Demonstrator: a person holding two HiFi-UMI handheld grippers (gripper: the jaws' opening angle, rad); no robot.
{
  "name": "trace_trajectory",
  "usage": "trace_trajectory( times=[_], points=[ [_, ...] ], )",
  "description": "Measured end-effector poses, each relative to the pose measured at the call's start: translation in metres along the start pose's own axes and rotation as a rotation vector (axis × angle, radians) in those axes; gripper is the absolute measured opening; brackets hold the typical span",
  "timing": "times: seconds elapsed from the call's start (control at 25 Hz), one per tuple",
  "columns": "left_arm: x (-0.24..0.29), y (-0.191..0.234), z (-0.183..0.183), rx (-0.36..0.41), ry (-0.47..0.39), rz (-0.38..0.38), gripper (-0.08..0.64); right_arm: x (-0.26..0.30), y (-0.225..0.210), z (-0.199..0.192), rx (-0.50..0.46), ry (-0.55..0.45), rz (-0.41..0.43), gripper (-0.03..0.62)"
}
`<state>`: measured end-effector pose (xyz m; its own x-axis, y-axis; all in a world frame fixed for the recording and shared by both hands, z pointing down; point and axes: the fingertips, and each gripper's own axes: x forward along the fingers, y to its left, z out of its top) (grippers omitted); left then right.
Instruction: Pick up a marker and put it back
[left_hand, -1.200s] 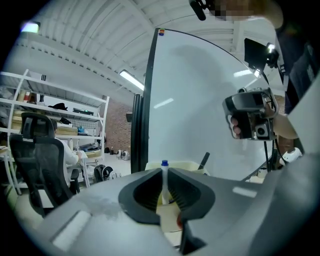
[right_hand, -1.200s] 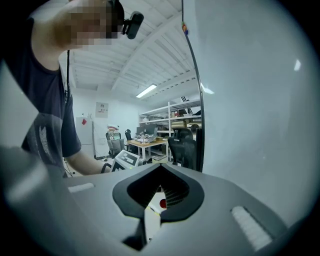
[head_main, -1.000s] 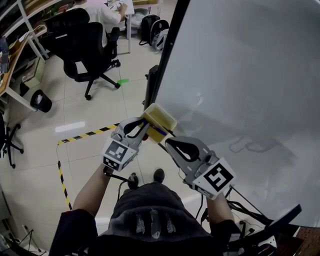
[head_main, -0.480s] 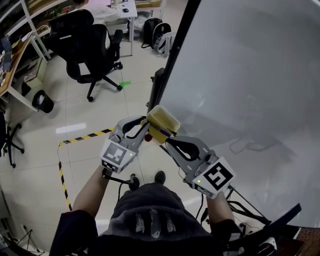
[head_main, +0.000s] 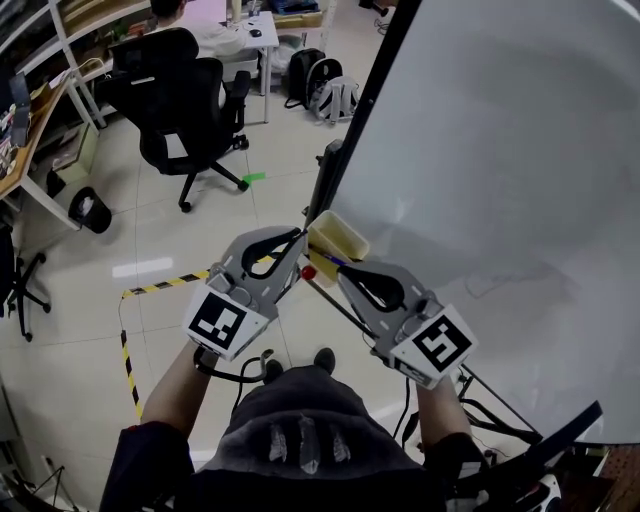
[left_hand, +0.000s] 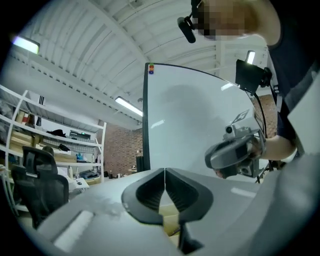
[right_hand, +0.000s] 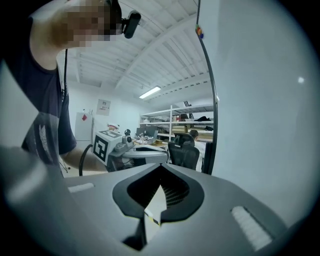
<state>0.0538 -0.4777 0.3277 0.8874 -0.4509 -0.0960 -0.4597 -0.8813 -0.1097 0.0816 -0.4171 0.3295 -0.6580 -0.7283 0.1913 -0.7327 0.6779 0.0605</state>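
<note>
The left gripper (head_main: 297, 262) is higher than before, its jaws just closed empty, the right gripper (head_main: 343, 272) closed too, while the marker (head_main: 322, 262) lies along the whiteboard's (head_main: 500, 150) bottom edge, red end at the corner.

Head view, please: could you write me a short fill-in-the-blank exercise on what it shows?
1. The tray ahead of the person is ____ in colour.
2. It sits at the lower edge of the large ____.
3. The floor tape is striped yellow and ____.

Missing words: yellow; whiteboard; black.
</note>
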Motion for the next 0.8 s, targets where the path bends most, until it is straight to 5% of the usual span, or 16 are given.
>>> trace_trajectory(
  times=[0.4, 0.6, 0.8],
  points=[
    [-0.035, -0.052, 0.079, -0.02, -0.035, -0.173, 0.006, -0.01, 0.026, 0.038, -0.08, -0.062, -0.063, 0.002],
    [-0.049, -0.079, 0.08, -0.066, 0.0, -0.244, 0.006, -0.024, 0.041, 0.031, -0.081, -0.035, -0.088, 0.002],
    [-0.047, -0.107, 0.049, -0.064, 0.126, -0.242, 0.006, -0.056, 0.053, 0.027, -0.086, -0.023, -0.115, 0.002]
  ],
)
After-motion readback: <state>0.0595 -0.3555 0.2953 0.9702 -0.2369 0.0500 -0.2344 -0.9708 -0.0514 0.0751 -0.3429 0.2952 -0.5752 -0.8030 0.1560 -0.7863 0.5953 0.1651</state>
